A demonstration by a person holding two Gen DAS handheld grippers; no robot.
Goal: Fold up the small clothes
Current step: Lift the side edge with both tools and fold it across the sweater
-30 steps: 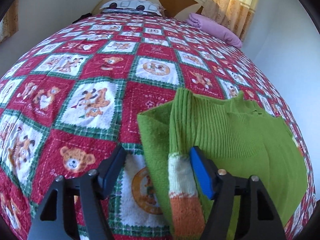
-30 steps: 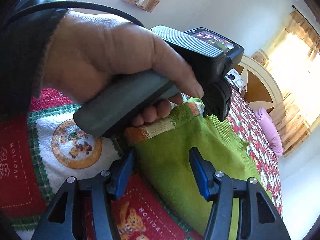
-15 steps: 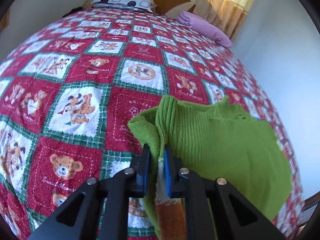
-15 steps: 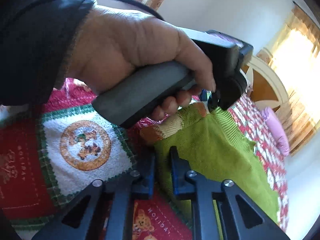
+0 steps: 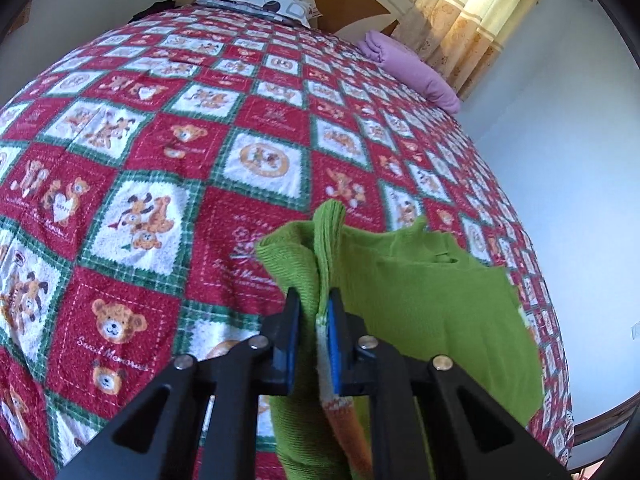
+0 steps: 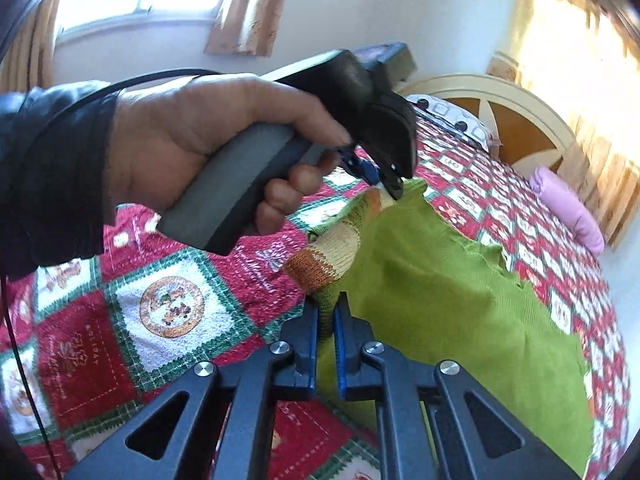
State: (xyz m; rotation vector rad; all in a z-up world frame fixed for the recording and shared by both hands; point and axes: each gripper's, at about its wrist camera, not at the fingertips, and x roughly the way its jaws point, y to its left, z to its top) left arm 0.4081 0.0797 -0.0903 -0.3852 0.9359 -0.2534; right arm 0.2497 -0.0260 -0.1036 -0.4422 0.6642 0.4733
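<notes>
Jaws: both pairs clamped on my green sweater [image 5: 420, 300] | left gripper [image 5: 313, 332] pinches striped sleeve fold | right gripper [image 6: 326, 332] grips, I think, hem edge | sweater partly lifted over quilted bed [image 5: 160, 160]

Green sweater [image 5: 420, 304] runs off the bottom edge in the left wrist view; its lower hem is unseen. In the right wrist view the person's left hand [image 6: 208, 148] and left gripper [image 6: 384, 176] are motion-blurred, covering the bedspread [image 6: 168, 312] behind. Bedspread lettering is mostly too small to read.

Ribbed knit sweater [image 5: 420, 292]; terry-like quilt [image 5: 168, 152].
</notes>
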